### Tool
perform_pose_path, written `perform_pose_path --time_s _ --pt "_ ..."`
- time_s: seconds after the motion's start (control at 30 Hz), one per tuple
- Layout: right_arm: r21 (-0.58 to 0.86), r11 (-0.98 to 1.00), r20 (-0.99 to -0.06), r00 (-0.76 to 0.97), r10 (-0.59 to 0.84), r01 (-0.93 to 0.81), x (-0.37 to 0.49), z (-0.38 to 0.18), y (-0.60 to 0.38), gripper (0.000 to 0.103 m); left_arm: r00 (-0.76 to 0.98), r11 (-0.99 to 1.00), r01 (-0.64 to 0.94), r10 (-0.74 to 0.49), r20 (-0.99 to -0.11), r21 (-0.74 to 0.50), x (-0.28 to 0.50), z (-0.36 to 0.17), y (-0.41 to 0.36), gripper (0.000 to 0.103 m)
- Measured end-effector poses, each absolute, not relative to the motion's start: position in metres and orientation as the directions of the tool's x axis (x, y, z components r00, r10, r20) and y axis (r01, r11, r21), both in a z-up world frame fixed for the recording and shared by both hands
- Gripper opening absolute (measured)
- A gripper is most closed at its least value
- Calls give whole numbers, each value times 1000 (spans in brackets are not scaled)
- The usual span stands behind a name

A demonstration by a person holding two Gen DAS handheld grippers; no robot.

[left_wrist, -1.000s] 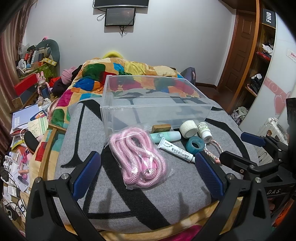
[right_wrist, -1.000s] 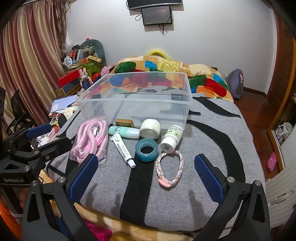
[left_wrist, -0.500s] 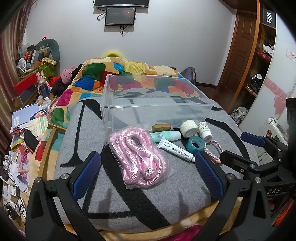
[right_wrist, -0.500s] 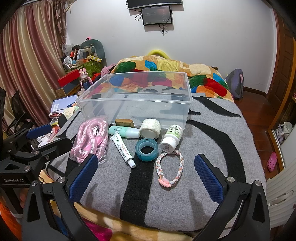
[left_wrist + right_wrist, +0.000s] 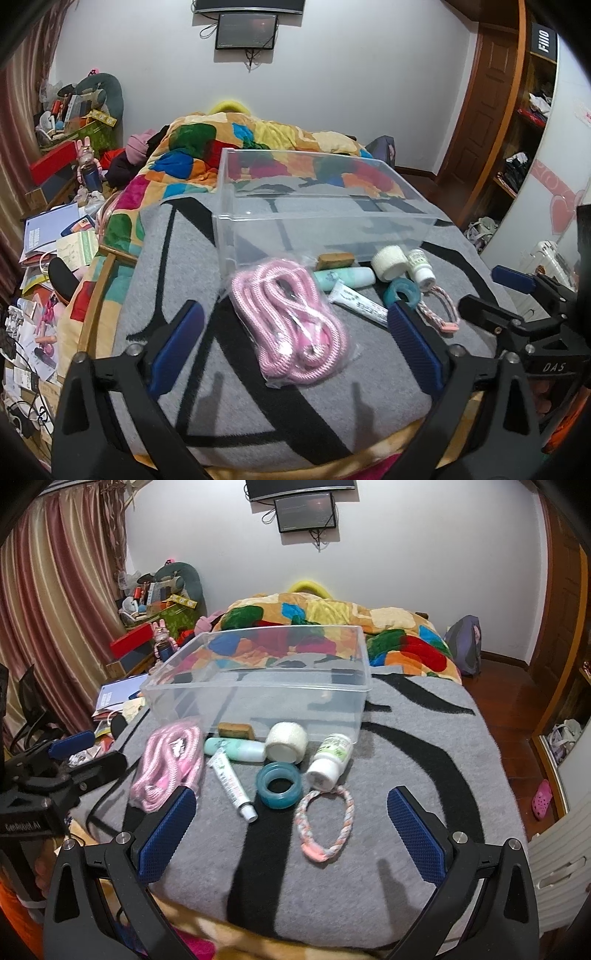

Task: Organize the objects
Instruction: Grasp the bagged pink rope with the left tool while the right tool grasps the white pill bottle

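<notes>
A clear plastic bin point(image 5: 332, 206) point(image 5: 266, 686) stands empty on a grey blanket. In front of it lie a bagged pink rope point(image 5: 291, 325) point(image 5: 166, 764), a brown block point(image 5: 236, 731), a mint tube point(image 5: 236, 749), a white ointment tube point(image 5: 232, 782), a white tape roll point(image 5: 286, 742), a teal ring point(image 5: 279, 784), a white pill bottle point(image 5: 328, 760) and a braided bracelet point(image 5: 325, 823). My left gripper point(image 5: 295, 347) is open, hovering over the rope. My right gripper point(image 5: 291, 834) is open, just short of the bracelet.
The grey and black blanket point(image 5: 424, 760) covers the bed's foot, with a colourful quilt point(image 5: 332, 620) behind the bin. Cluttered papers and boxes point(image 5: 55, 236) lie left of the bed. A wooden door and shelves point(image 5: 517, 129) stand right.
My left gripper has eased forward toward the pink rope. The right gripper and the objects have not visibly moved.
</notes>
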State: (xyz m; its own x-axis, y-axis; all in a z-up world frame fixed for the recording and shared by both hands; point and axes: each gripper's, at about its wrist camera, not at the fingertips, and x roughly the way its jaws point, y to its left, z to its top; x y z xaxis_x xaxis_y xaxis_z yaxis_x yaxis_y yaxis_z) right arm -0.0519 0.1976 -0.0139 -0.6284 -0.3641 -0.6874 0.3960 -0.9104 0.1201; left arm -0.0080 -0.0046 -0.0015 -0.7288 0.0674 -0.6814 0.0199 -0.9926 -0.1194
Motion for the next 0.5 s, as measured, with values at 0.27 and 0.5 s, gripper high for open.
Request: perform_pose_path --time_s 0.27,0.5 --pt "113 -936 -700 -642 -312 332 -90 -22 208 88 -641 -989 51 74 -764 -139 -45 -25 -12 96" --pt "147 -942 -744 -593 -307 303 -125 -43 206 67 -564 -987 93 59 -824 -134 -69 -59 -5 99"
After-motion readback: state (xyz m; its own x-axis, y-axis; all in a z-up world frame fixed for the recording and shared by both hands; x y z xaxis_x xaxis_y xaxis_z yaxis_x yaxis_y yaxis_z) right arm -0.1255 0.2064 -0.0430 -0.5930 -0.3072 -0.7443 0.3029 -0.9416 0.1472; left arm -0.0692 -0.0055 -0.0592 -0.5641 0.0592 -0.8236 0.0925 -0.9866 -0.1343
